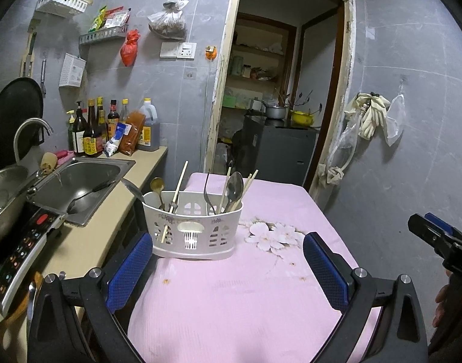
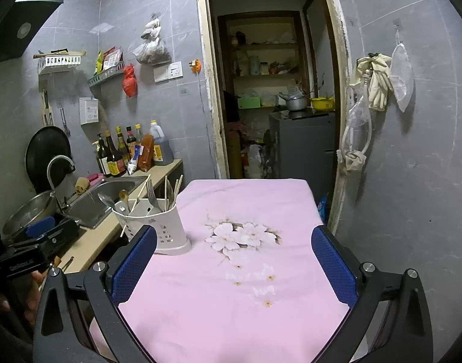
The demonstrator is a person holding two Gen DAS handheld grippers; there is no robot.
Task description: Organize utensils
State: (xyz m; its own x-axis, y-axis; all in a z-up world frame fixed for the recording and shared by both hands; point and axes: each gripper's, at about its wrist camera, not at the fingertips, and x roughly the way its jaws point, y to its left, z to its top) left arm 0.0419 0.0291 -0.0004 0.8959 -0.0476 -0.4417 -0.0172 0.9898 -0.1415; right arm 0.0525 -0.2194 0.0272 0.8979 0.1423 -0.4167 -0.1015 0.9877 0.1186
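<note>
White plastic, pierced with small openings, made up the utensil holder [image 1: 192,224], which stood on your pink-clothed surface [image 1: 231,302] at its left edge beside the sink [image 1: 79,187]. Chopsticks [image 1: 179,186], a large spoon [image 1: 234,189] and a fork [image 1: 207,193] stood upright in it. Your left claw [image 1: 228,264] gaped wide, empty, just short of the holder.

From the right wrist, your right claw [image 2: 234,264] was equally wide and empty, over the printed flowers [image 2: 240,236], and the holder [image 2: 158,227] sat by its left finger. Only this view showed the range hood [image 2: 25,15].
</note>
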